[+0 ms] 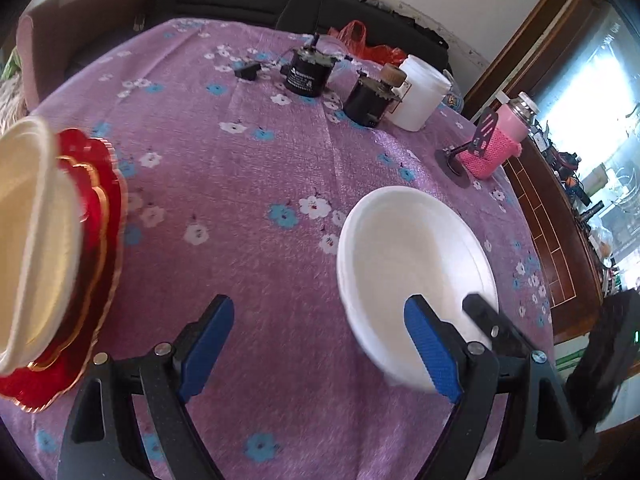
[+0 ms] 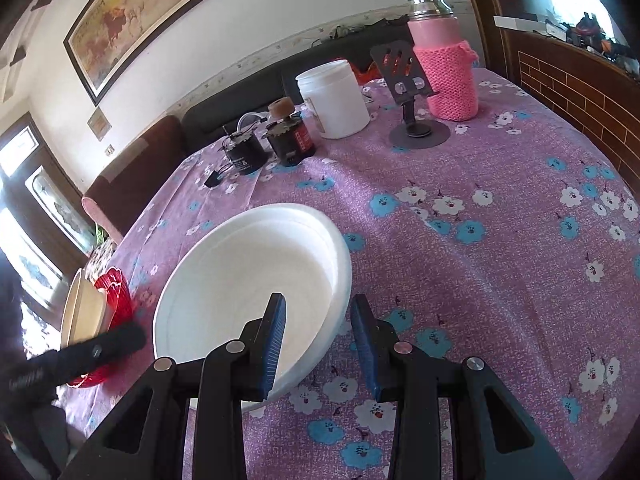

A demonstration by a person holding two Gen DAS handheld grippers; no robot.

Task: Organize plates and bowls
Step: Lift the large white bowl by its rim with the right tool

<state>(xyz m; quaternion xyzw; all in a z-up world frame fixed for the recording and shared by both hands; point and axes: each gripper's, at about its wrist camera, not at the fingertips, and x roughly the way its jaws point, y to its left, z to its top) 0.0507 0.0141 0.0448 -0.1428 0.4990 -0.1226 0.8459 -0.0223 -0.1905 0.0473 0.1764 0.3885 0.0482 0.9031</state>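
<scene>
A white plate (image 1: 412, 256) lies on the purple flowered tablecloth (image 1: 248, 168); it also shows in the right wrist view (image 2: 248, 280). My right gripper (image 2: 320, 344) is open, its two fingers straddling the plate's near right rim. My left gripper (image 1: 320, 344) is open and empty above the cloth, left of the white plate. At the table's left edge a stack of red scalloped plates (image 1: 100, 240) carries cream bowls (image 1: 28, 240); the red plates (image 2: 116, 292) and bowls (image 2: 80, 312) show small in the right wrist view.
At the back of the table stand two black motors (image 1: 306, 72), a white tub (image 1: 420, 92), a pink knitted bottle (image 2: 448, 64) and a phone stand (image 2: 412, 104). A dark sofa (image 1: 240, 0) is behind. A wooden cabinet (image 2: 580, 92) is at right.
</scene>
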